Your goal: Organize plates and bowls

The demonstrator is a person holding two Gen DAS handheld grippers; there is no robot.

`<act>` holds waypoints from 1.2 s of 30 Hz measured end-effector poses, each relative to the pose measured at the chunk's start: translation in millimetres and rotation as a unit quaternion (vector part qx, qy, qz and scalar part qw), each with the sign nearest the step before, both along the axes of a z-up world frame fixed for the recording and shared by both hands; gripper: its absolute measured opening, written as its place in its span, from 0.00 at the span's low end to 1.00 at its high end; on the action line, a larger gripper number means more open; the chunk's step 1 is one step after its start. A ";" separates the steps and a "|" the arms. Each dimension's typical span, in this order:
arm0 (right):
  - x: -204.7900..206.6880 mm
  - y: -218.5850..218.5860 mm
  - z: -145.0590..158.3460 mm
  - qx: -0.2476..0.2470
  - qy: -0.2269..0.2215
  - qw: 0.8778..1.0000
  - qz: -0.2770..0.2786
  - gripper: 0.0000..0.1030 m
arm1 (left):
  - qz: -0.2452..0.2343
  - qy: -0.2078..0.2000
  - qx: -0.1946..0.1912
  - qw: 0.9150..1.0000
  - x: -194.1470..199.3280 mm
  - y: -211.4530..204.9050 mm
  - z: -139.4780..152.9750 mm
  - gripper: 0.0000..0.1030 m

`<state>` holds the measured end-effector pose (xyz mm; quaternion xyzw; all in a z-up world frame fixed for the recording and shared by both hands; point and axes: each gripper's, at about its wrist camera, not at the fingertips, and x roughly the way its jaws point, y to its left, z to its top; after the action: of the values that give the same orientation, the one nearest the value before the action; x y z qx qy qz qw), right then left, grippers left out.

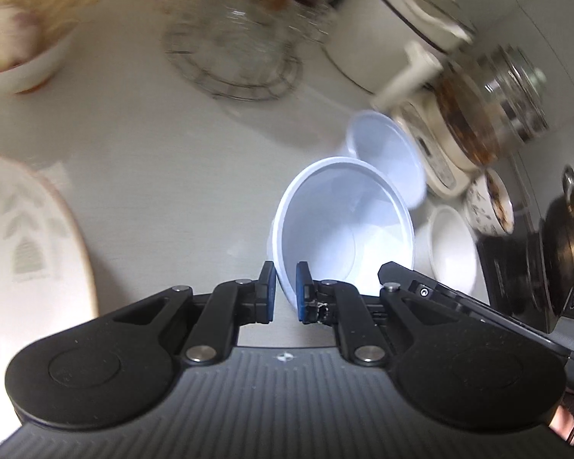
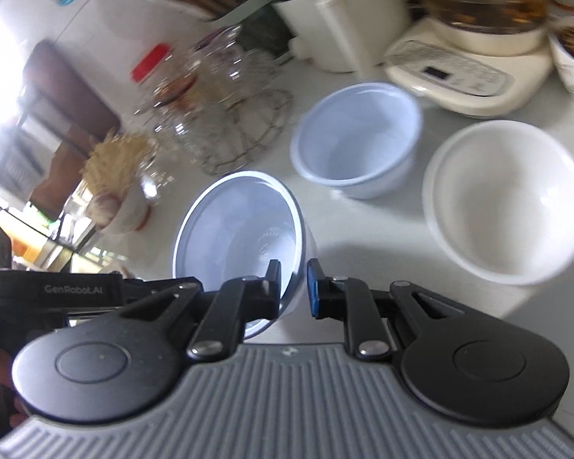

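A pale-blue bowl (image 1: 340, 225) is held tilted by its rim in both grippers' narrowed jaws, presumably for nesting into the second blue bowl (image 2: 357, 137) on the counter (image 1: 172, 145).

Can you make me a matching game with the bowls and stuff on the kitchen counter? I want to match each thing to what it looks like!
Things:
1. nearest blue bowl
2. white bowl
3. plate
4. glass kettle

Clues:
A. upright and empty on the counter
B. brownish drink inside
C. tilted, rim pinched between jaws
D. grey leaf pattern

Pairs: 1-C, 2-A, 3-D, 4-B
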<state>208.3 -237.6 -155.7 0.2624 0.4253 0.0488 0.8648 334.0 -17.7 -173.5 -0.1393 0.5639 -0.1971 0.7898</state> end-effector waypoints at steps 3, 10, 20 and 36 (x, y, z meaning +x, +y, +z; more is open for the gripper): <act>9.3 12.2 -0.9 -0.006 -0.002 1.000 0.025 0.16 | 0.022 0.006 0.006 1.000 1.4 13.1 -3.9 0.12; 28.6 28.6 -5.8 -0.026 0.000 0.999 0.047 0.16 | 0.042 0.010 0.014 0.999 6.5 26.5 -13.3 0.12; 36.9 34.2 -17.7 -0.040 0.012 0.998 0.047 0.18 | 0.040 0.015 0.027 0.999 13.6 22.3 -24.0 0.13; 33.8 31.7 -21.5 -0.038 0.014 0.999 0.035 0.19 | 0.043 -0.009 0.065 0.997 13.5 12.7 -12.3 0.50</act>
<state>242.1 -205.9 -177.1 0.2147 0.4480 0.0593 0.8659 347.5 -5.0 -185.8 -0.1101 0.5616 -0.1275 0.8101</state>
